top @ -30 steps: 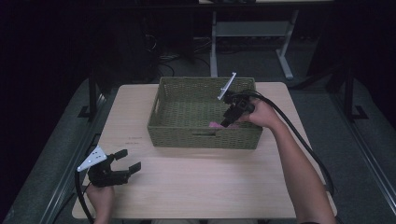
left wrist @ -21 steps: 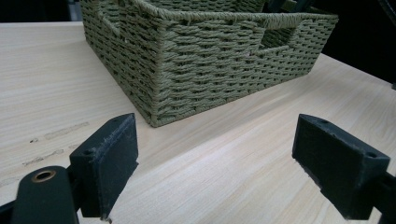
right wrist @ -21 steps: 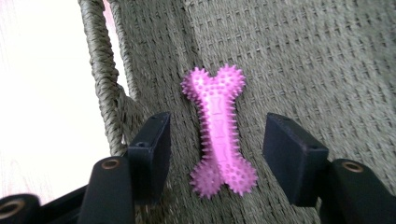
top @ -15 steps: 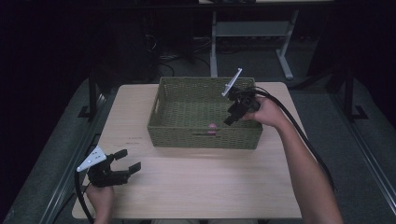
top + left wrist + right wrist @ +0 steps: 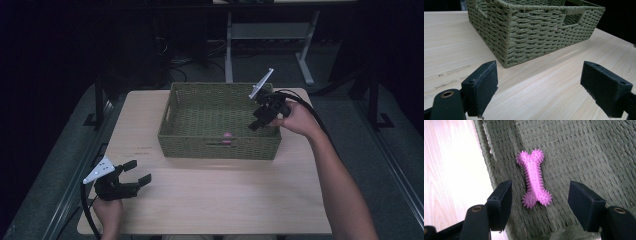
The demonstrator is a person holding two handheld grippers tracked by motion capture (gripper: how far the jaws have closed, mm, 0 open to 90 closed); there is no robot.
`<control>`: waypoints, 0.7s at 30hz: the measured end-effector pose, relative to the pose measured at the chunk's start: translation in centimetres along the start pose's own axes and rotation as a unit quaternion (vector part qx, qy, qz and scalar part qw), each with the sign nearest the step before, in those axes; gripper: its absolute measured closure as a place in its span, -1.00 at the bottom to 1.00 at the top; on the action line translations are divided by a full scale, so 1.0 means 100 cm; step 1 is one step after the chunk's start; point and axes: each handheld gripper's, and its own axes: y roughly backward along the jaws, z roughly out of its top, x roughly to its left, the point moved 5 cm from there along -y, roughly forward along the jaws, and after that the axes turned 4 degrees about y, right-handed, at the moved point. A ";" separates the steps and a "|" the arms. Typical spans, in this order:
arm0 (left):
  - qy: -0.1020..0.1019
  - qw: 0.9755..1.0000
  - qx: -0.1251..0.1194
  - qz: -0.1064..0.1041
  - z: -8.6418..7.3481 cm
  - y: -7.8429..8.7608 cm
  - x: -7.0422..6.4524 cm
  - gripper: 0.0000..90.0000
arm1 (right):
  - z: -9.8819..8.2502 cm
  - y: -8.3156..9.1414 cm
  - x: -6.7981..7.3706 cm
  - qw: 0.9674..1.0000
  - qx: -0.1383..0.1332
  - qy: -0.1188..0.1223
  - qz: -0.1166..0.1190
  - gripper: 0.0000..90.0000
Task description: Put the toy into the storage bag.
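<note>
Right gripper view: pink spiky bone toy (image 5: 534, 178) lies flat on the floor of the green woven basket (image 5: 584, 150), close to its near wall. Right claw (image 5: 540, 205) has just been opening – jaws spread, nothing between the pads, toy free below. Reads as drop-off done; next move is probably lifting clear over the rim without clipping it. Left claw (image 5: 131, 178) sits spread and idle on the tabletop (image 5: 230, 200), well apart from the basket – nothing in the way.

the high view looks forward and down on the basket (image 5: 217, 145) from afar. the left gripper view faces its corner (image 5: 506, 37) low; the right gripper view looks closely down inside it (image 5: 586, 150).
</note>
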 end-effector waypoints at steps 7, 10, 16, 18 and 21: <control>0.000 1.000 0.000 0.001 0.000 -0.001 -0.001 -0.69 | -0.008 0.013 -0.001 1.000 -0.010 -0.006 -0.010 -0.23; 0.001 1.000 0.000 0.001 0.000 -0.001 -0.001 -0.69 | -0.011 0.017 -0.001 1.000 -0.011 -0.006 -0.013 -0.23; 0.001 1.000 0.000 0.001 0.000 -0.001 -0.001 -0.69 | -0.017 0.025 -0.002 1.000 -0.015 -0.010 -0.022 -0.24; 0.000 1.000 0.001 0.001 0.000 -0.001 -0.001 -0.69 | -0.023 0.030 -0.002 0.999 -0.021 -0.015 -0.026 -0.24; 0.000 1.000 0.001 0.001 0.000 -0.002 -0.001 -0.69 | -0.028 0.035 -0.002 0.999 -0.022 -0.020 -0.030 -0.24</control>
